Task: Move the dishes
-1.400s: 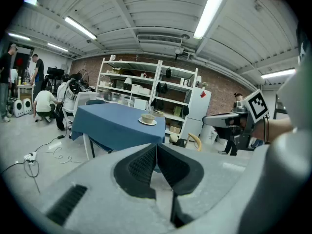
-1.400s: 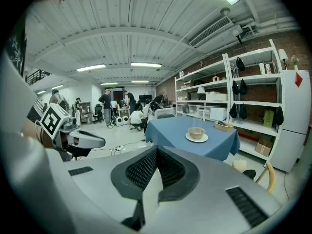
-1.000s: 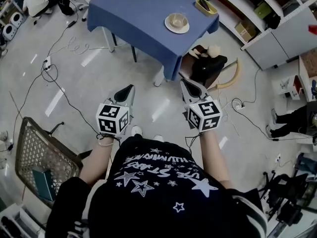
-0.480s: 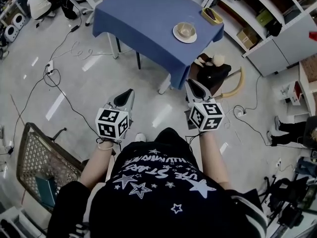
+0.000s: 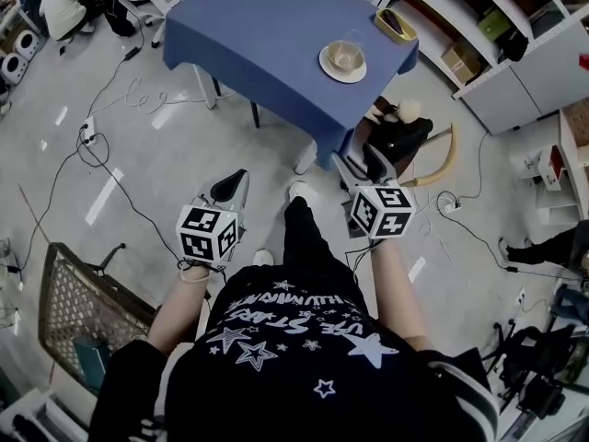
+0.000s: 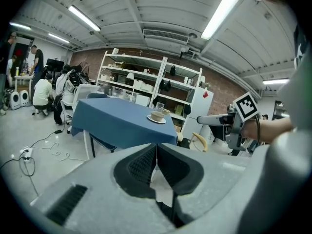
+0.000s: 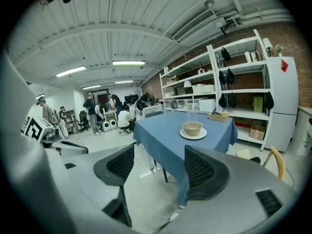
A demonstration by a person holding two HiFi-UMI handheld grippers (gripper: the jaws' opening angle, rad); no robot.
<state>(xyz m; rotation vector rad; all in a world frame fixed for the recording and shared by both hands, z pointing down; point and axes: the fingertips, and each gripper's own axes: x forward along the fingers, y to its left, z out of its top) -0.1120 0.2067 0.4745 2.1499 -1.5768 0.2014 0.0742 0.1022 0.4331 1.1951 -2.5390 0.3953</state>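
A beige bowl (image 5: 345,56) sits on a white plate (image 5: 328,66) near the right corner of the blue-clothed table (image 5: 267,26), with a clear glass (image 7: 190,112) just behind it. The same bowl (image 7: 192,128) and plate (image 7: 193,134) show straight ahead in the right gripper view, and small in the left gripper view as bowl (image 6: 157,115). Both grippers hang over the floor, well short of the table. My left gripper (image 5: 235,180) is shut and empty, its pads (image 6: 146,162) pressed together. My right gripper (image 5: 365,162) is open with nothing between its pads (image 7: 204,172).
A yellow tray (image 5: 394,26) lies at the table's far right corner. A dark chair (image 5: 396,138) with a plush toy stands by that corner. Shelving (image 7: 234,91) lines the right wall. A wire basket (image 5: 78,307) sits at lower left, and cables (image 5: 92,145) cross the floor. People (image 7: 105,112) work far behind.
The person has stepped closer to the table, one foot now forward. Both grippers moved with the body. The right gripper's jaws have spread apart.
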